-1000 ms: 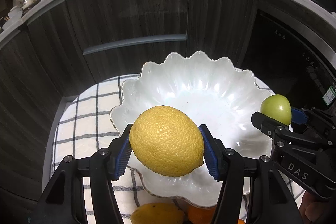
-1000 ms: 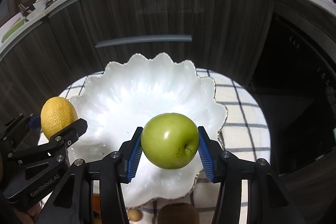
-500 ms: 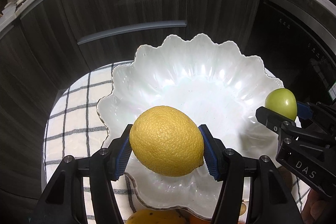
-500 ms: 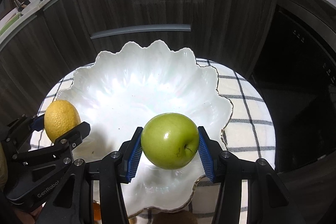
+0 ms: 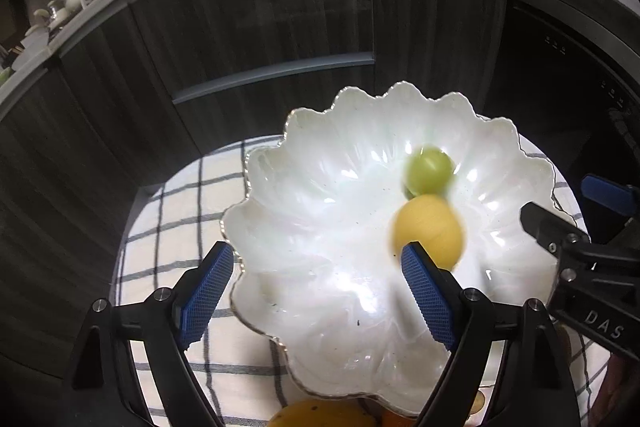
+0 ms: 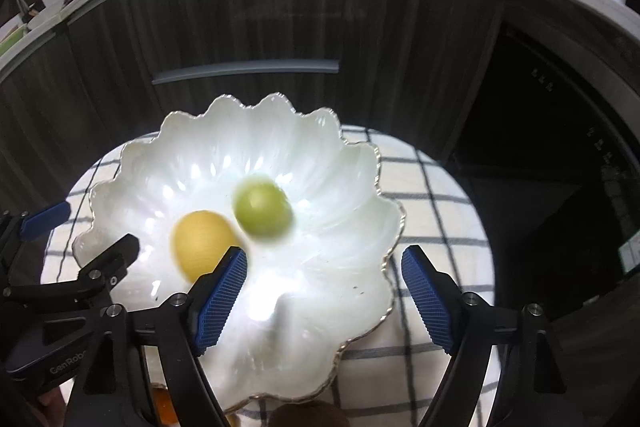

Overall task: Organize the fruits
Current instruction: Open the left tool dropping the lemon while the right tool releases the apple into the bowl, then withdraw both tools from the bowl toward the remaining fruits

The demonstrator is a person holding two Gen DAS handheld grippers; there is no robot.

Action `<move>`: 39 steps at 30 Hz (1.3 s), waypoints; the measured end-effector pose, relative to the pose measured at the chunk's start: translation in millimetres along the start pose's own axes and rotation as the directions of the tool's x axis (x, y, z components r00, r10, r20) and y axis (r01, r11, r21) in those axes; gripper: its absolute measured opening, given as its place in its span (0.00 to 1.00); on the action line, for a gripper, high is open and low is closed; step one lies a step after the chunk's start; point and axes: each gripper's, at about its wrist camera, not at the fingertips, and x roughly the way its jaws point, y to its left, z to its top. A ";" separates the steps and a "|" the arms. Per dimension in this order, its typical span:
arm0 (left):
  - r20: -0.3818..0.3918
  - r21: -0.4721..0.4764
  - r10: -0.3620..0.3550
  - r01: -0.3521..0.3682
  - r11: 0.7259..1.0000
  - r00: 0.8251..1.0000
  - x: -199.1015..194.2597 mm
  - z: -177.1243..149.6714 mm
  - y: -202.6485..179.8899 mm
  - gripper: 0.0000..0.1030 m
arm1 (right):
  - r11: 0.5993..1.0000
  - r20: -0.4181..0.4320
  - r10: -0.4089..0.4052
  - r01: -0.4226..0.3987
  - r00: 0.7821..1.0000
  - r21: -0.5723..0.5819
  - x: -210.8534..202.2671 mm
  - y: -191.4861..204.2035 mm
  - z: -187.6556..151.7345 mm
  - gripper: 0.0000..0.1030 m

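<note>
A white scalloped bowl (image 5: 320,163) (image 6: 192,139) sits on a round table with a checked cloth. Inside it lie a yellow lemon (image 5: 430,229) (image 6: 200,243) and a green apple (image 5: 428,169) (image 6: 262,209), both blurred by motion and side by side. My left gripper (image 5: 316,283) hangs over the bowl's near rim, its jaws opening with nothing between them. My right gripper (image 6: 322,291) also hovers over the near rim, jaws opening and empty. Each gripper shows at the edge of the other's view.
The checked cloth (image 5: 168,227) (image 6: 436,211) covers the table. More fruit pokes out below the bowl: a yellow-orange one (image 5: 316,413) and a brown kiwi (image 6: 308,415). Dark cabinet fronts (image 5: 260,39) curve behind, under a countertop crowded with bottles and cookware.
Both grippers have let go: the lemon left the left jaws and the apple left the right jaws, and both fruits now tumble in the bowl. Both pairs of jaws have spread wide.
</note>
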 end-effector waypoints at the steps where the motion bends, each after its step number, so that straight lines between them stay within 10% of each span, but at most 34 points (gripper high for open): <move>1: 0.004 -0.006 0.003 -0.003 1.000 1.000 -1.9 0.3 1.2 0.89 | 1.000 0.006 -0.004 0.004 1.000 -0.001 -2.9 0.0 0.3 0.78; 39: 0.095 -0.065 0.033 -0.027 0.998 0.995 -129.0 -56.9 5.3 0.93 | 0.999 0.098 -0.004 0.000 0.995 0.036 -123.1 -5.1 -46.1 0.83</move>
